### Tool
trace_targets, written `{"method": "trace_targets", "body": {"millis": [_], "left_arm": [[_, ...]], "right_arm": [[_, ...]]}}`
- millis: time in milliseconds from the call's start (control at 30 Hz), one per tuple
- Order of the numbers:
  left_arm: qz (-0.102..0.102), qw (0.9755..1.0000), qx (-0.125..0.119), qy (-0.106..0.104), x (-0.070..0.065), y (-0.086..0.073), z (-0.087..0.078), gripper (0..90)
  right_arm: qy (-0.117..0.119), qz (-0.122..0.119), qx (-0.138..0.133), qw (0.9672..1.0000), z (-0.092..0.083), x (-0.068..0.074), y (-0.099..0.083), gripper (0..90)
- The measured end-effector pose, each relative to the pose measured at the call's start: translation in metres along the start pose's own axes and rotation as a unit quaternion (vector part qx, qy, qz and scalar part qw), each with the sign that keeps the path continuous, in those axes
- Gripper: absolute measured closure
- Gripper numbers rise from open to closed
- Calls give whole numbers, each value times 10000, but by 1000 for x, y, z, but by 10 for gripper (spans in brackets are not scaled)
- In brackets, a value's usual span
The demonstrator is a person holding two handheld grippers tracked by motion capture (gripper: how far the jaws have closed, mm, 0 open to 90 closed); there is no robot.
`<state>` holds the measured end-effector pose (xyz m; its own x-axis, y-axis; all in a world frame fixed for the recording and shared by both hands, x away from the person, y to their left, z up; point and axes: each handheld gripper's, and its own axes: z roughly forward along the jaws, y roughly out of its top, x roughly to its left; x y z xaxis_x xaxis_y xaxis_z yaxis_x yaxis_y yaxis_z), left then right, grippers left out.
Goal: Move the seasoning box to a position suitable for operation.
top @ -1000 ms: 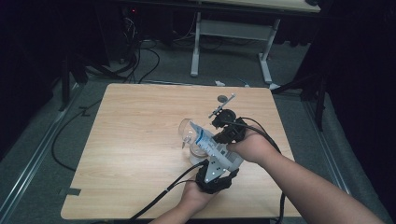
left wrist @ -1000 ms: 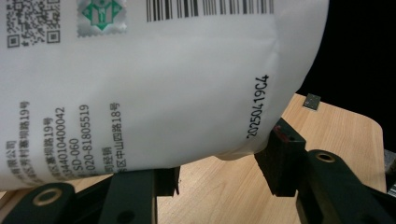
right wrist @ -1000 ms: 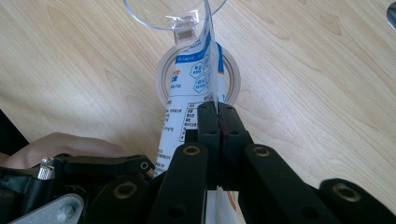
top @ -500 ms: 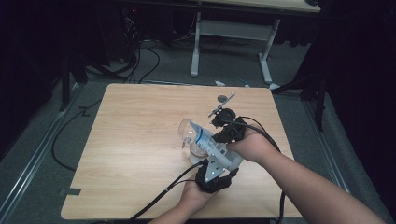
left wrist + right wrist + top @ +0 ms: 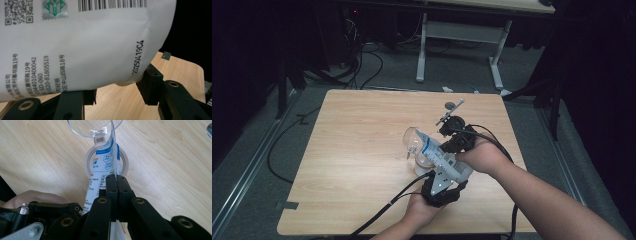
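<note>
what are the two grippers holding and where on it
Both hold the white pouch: right gripper shut on its thin edge, left gripper across its lower body.

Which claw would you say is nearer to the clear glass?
Right. The right claw pinches the packet at the glass; the left claw holds the packet's lower end.

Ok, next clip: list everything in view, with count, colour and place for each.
packet: one, white and blue with printed text, held over the glass by both grippers
glass: one, clear, stemmed, centre of the table
spoon: one, metal, on the table beyond the grippers
table: one, light wood
desk frame: one, white, on the floor behind
left gripper: black, jaws around the packet's bottom
right gripper: black, shut on the packet's edge
hands: two, from the bottom edge
</note>
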<state>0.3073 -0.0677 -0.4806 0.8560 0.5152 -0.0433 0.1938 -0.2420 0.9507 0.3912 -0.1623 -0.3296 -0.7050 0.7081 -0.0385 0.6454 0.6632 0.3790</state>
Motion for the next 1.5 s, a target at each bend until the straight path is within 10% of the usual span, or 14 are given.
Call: {"method": "trace_targets", "body": {"millis": [1500], "left_arm": [[-69, 10000, -65, 2, 2, 2, -1, 557]], "right_arm": [[-57, 41, -53, 10000, 0, 1, 3, 897]]}}
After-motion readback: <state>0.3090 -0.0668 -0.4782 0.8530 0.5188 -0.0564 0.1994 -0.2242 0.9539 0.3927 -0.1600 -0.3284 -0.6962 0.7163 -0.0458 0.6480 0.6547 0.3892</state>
